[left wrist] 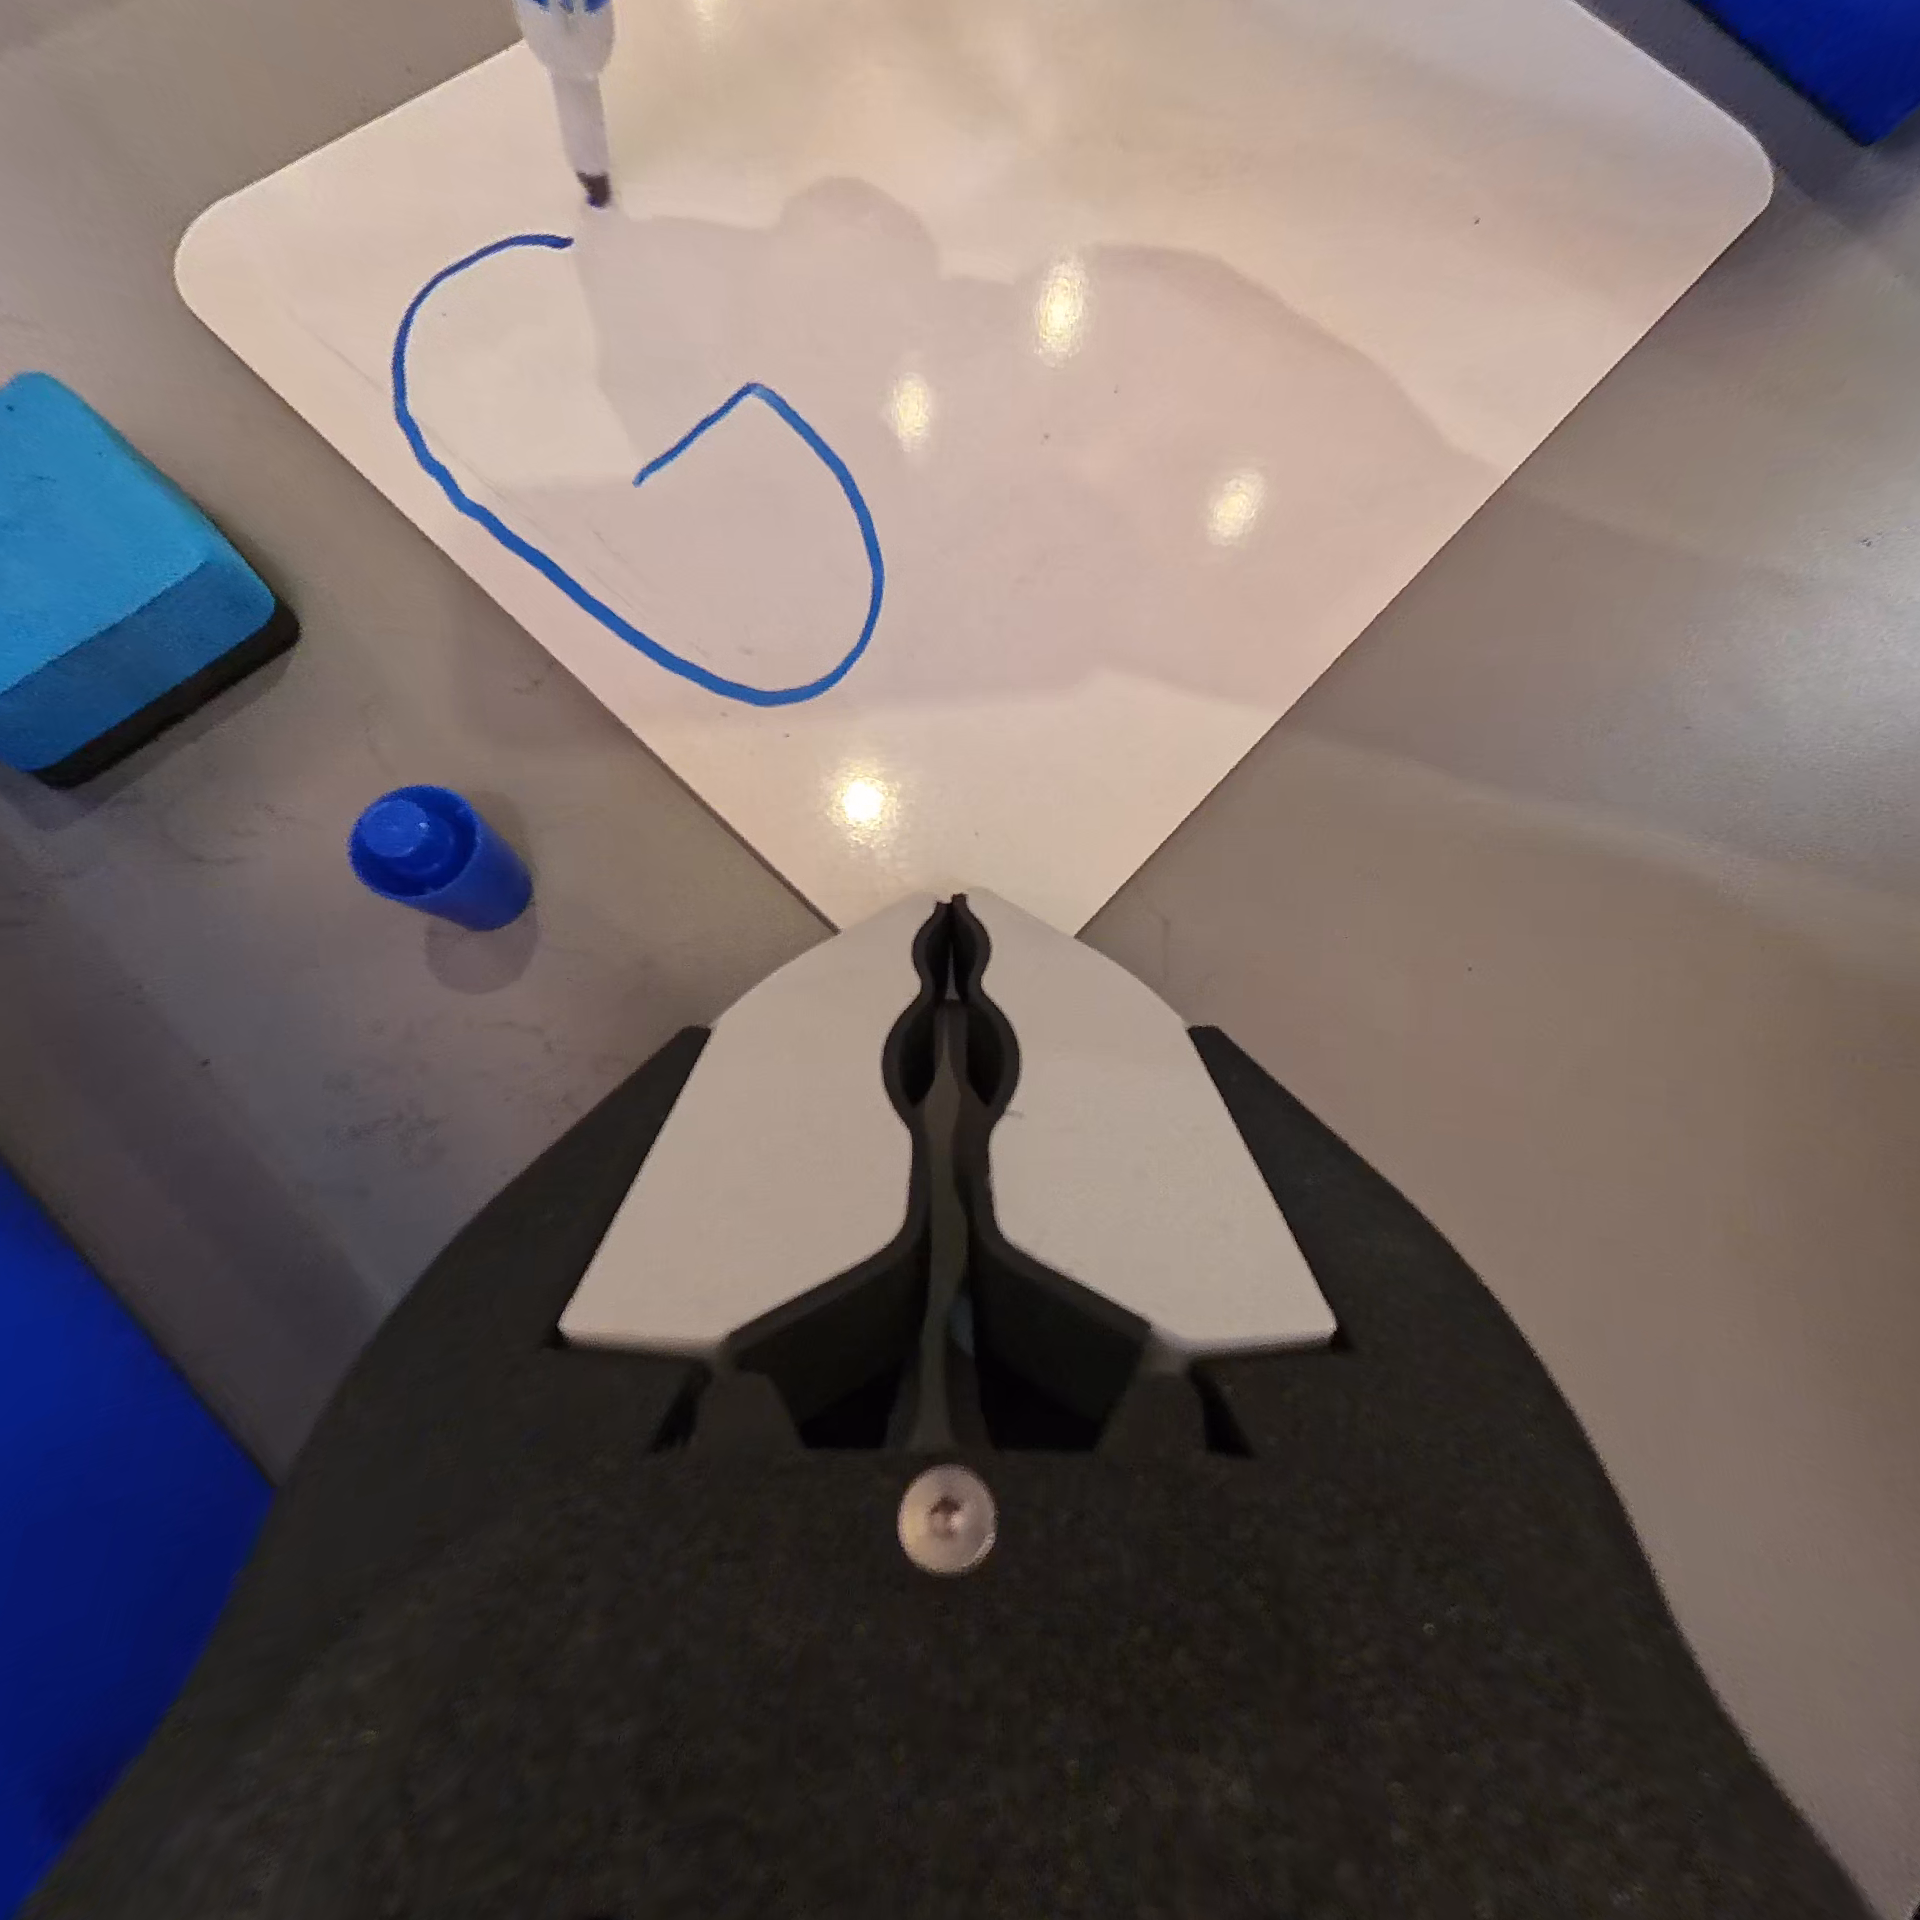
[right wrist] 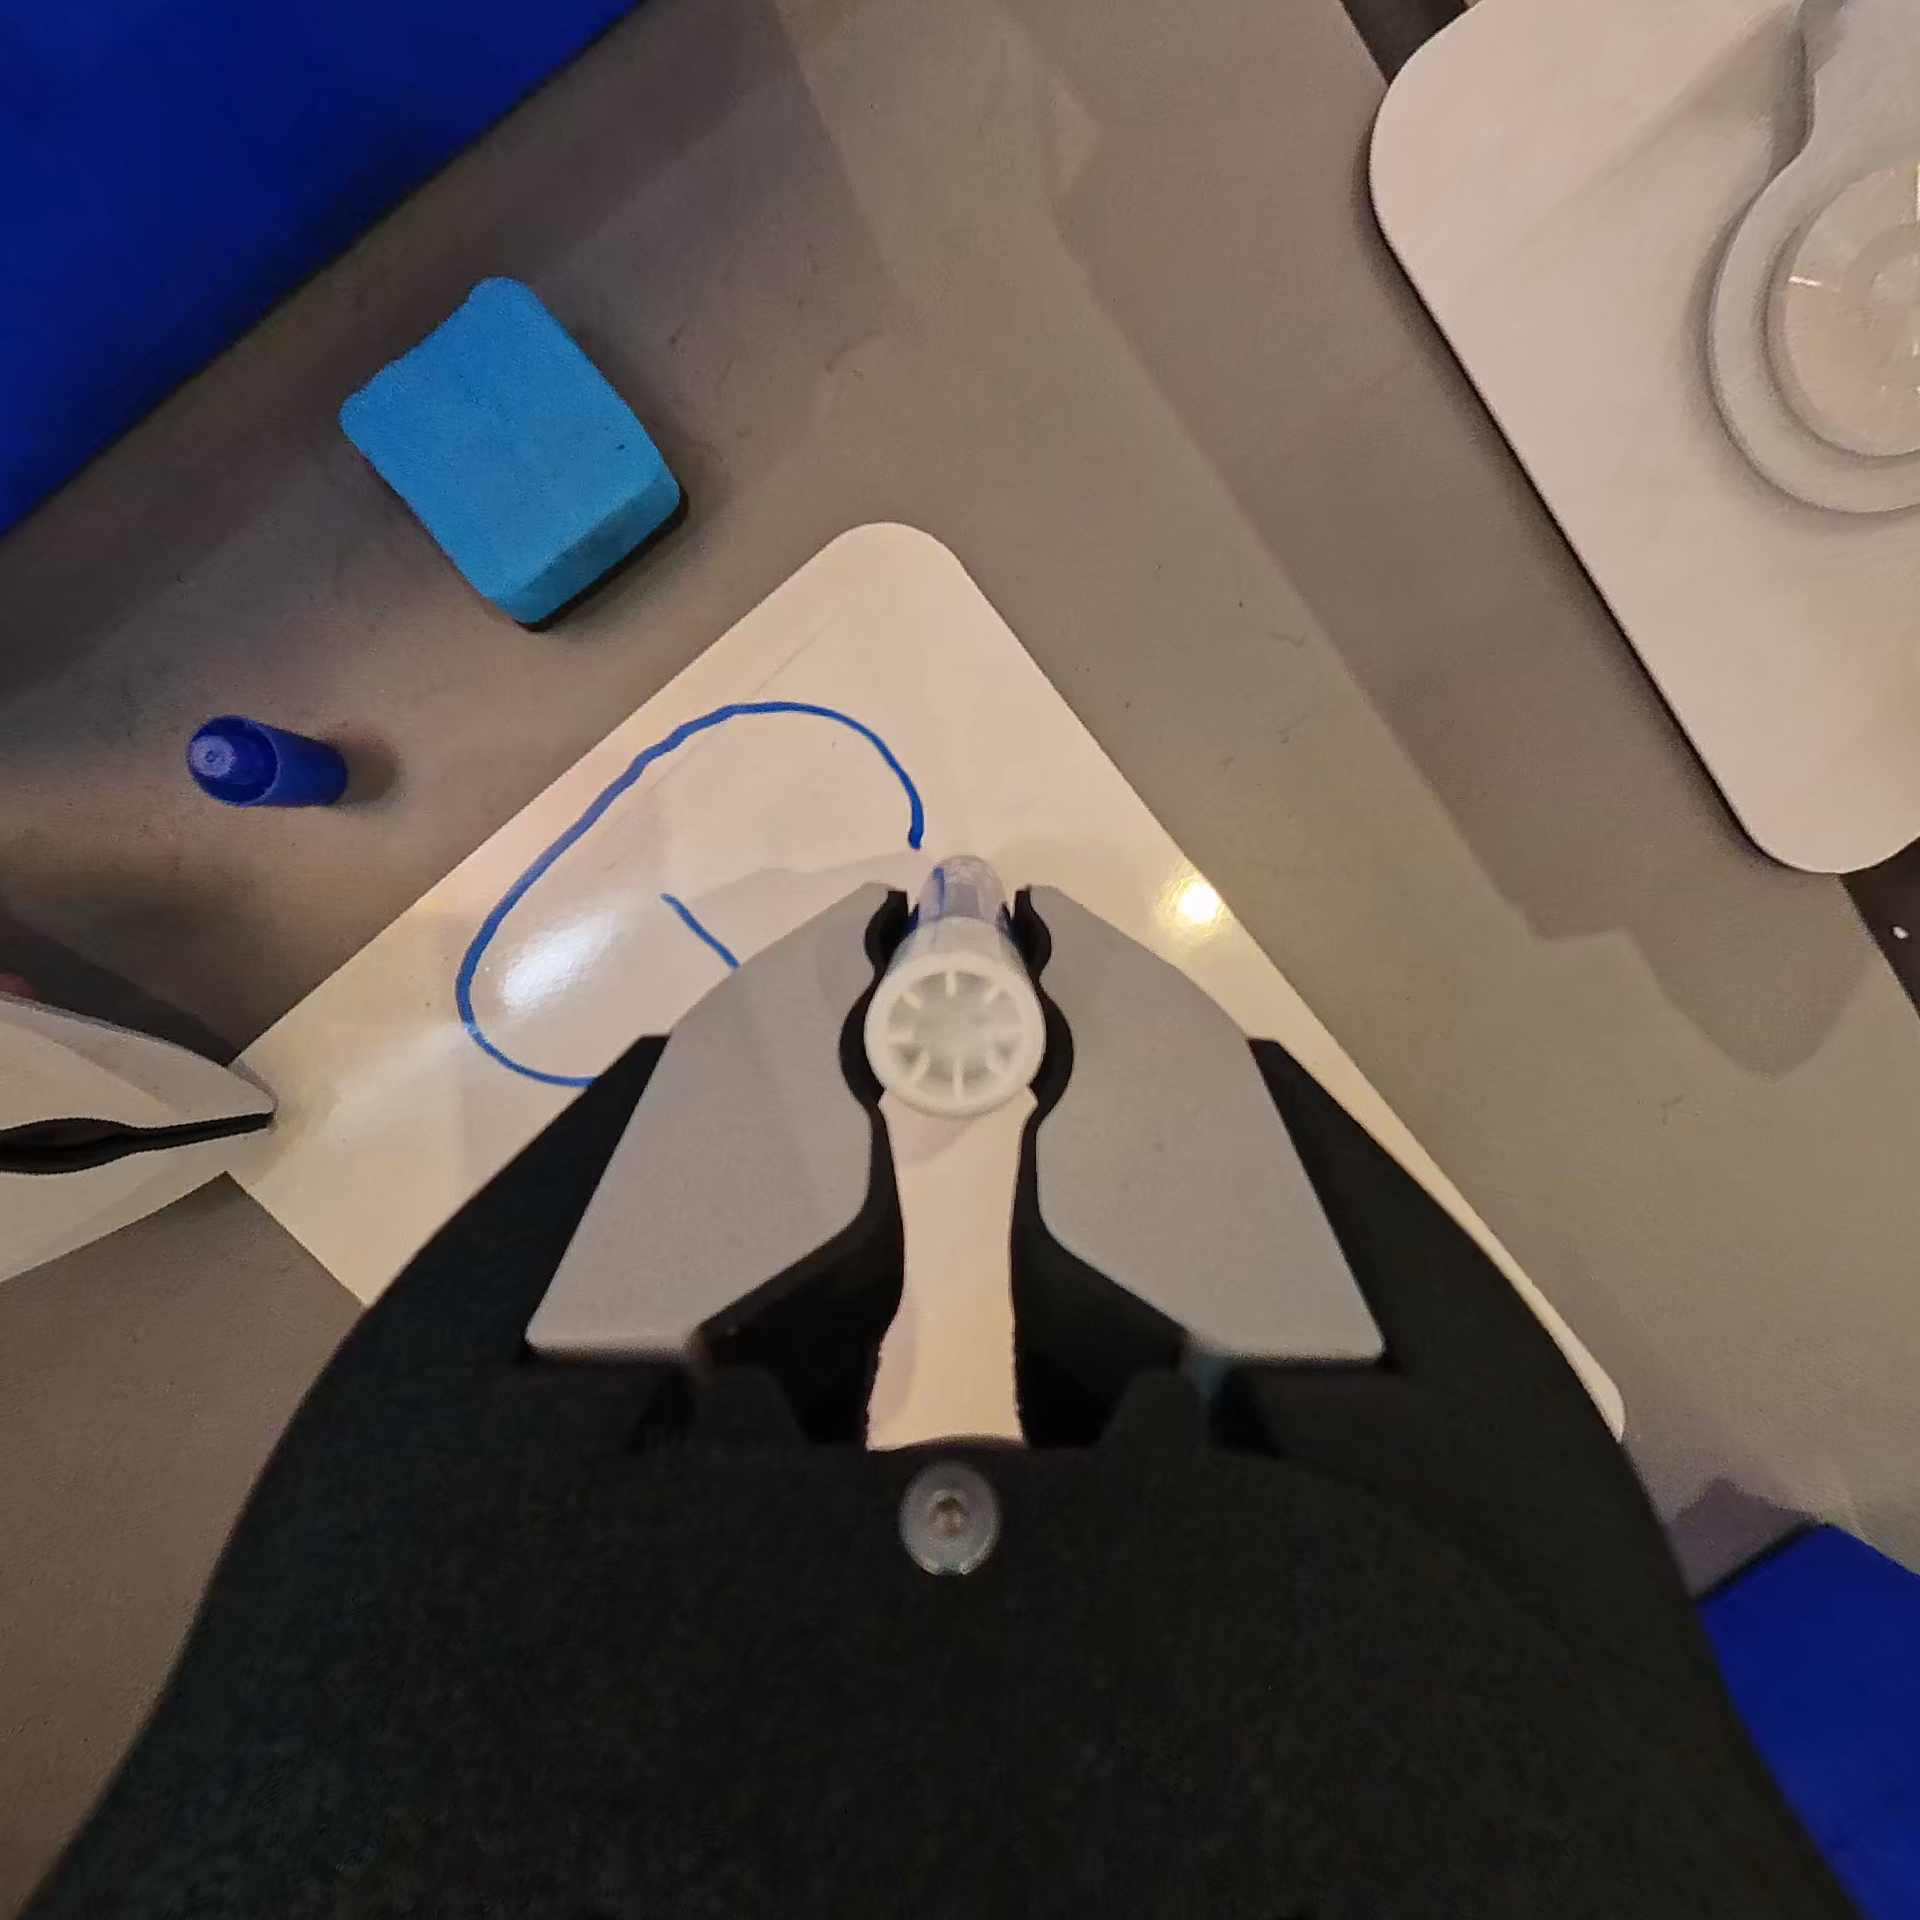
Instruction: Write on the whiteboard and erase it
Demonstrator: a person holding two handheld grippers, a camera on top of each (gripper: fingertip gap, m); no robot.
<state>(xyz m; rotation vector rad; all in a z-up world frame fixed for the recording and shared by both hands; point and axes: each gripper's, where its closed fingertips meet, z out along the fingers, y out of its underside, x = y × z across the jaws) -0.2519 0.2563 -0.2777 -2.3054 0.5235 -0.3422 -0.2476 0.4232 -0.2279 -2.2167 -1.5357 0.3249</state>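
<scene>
Resting on the grey bench [left wrist: 1558, 831], the whiteboard [left wrist: 1143, 312] carries a blue line [left wrist: 623, 613].
Right gripper [right wrist: 951, 894] jaws clench the marker [right wrist: 954, 1023]; left gripper [left wrist: 956, 909] jaws pressed together, empty; eraser [left wrist: 114, 582] and cap [left wrist: 442, 857] lie beside the board.

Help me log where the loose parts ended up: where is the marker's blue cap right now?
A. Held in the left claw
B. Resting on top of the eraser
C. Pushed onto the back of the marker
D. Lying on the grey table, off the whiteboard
D. The blue cap lies on its side on the grey table, beside the whiteboard and apart from the eraser; the left claw is shut and empty.
</scene>
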